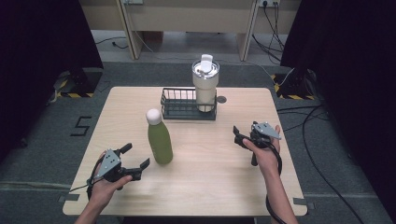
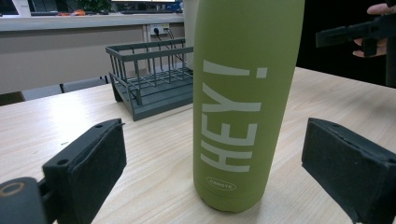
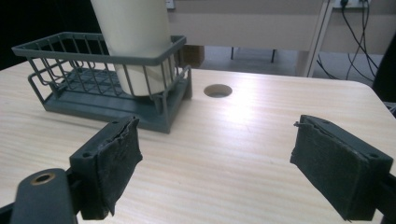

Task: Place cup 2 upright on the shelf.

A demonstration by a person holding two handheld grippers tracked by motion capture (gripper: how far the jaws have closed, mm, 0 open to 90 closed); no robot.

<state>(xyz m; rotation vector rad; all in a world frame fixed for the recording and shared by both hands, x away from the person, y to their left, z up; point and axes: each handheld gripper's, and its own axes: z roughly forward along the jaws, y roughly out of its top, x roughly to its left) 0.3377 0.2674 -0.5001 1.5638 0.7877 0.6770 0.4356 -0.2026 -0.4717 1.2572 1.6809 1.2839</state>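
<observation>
Right gripper (image 3: 217, 156) jaws wide apart, nothing between the pads, bare table (image 3: 243, 140) under them; dark wire basket (image 3: 100, 84) far left, sitting on the tabletop; cream tumbler (image 3: 135, 44) upright in the basket's right end; round hole (image 3: 218, 90) in the table just right of the basket.

We hold two black grippers: the left gripper (image 1: 135, 161) and right gripper (image 1: 239, 136) each carry a grey three-cornered plate, rough dark pads on the jaws, and a trailing black cable; our forearms are bare.
</observation>
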